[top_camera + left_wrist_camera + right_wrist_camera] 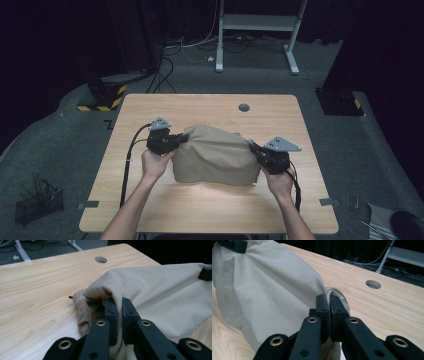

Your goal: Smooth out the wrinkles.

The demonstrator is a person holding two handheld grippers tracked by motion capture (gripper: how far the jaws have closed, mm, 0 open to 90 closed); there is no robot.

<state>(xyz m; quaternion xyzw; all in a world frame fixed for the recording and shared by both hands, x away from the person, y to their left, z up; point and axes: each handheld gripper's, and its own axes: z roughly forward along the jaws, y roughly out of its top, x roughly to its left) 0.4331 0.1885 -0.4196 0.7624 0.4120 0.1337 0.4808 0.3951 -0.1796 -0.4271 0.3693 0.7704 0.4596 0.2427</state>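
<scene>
A beige cloth garment lies bunched in the middle of the wooden table. My left gripper pinches its left edge, and in the left gripper view the jaws are shut on a fold of the cloth beside a ribbed cuff. My right gripper holds the right edge. Its own view shows the right gripper clamped on a rolled hem of the cloth. Between the two grippers the garment is lifted slightly and drapes down.
The table has a round cable hole near its far edge. A black wire basket stands on the floor at the left. A white frame and cables lie on the floor beyond the table.
</scene>
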